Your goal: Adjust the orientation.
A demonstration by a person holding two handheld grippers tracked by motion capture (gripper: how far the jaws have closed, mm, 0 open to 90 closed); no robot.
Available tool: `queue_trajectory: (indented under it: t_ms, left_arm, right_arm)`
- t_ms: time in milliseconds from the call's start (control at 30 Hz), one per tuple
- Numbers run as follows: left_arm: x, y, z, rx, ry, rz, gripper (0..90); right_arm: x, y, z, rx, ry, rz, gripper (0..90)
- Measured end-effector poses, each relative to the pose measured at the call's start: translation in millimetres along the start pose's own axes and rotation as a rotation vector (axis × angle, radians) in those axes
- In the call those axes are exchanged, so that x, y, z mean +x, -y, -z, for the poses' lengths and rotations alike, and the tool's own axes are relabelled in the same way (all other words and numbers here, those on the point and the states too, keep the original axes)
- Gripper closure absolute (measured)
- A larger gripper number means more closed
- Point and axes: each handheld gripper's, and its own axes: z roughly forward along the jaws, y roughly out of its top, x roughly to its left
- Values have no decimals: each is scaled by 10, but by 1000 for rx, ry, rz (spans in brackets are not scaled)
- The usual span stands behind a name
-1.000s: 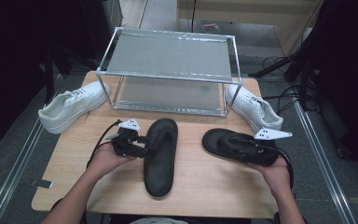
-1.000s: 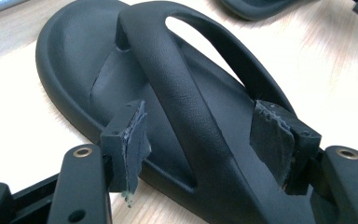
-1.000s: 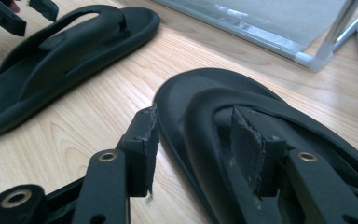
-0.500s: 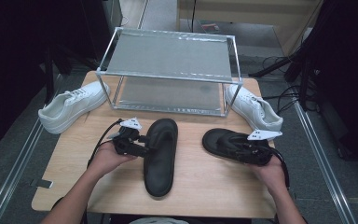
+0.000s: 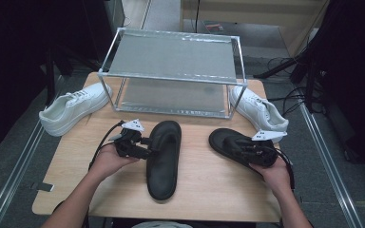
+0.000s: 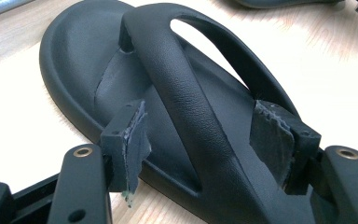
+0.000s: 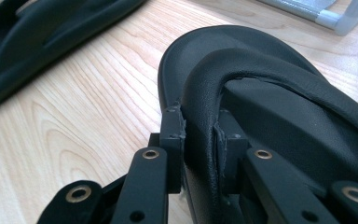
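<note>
Right gripper (image 7: 200, 140) has just been closing and its pads now pinch the strap of the right sandal (image 5: 235, 145), which lies flat on the table (image 5: 209, 190) at about 4 o'clock from centre in the high view.

Left gripper (image 6: 205, 140) stands open, pads on either side of the strap of the left sandal (image 6: 177, 93) with clear gaps both sides (not gripping yet). That sandal sits at 6 o'clock from the rack (image 5: 171, 71), toe pointing to 12.

Progress, my read: early. One strap gripped, the other only straddled; neither sandal lifted.

The two white sneakers (image 5: 71, 111) sit at 9 and 3 o'clock of the rack, untouched. Both rack shelves look bare.

Left to do, likely: close left jaws, lift both, place on the rack.
</note>
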Motion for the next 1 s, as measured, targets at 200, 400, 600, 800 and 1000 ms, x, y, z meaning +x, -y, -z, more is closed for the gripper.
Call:
queue_trajectory:
  t_ms: [200, 400, 600, 800, 1000]
  left_arm:
    - [3, 0, 0, -1, -4, 0, 372]
    - [0, -3, 7, -5, -2, -5, 373]
    - [1, -3, 18, -14, -1, -5, 373]
    - [-4, -3, 16, -10, 0, -11, 372]
    - [-4, -2, 19, -10, 2, -11, 372]
  right_arm:
    - [51, -61, 51, -26, 7, -22, 786]
    - [194, -183, 32, -42, 21, -11, 788]
    - [394, -343, -63, -31, 32, 7, 785]
    - [512, -447, -208, -11, 38, 5, 785]
    - [588, -560, -408, 3, 44, -29, 785]
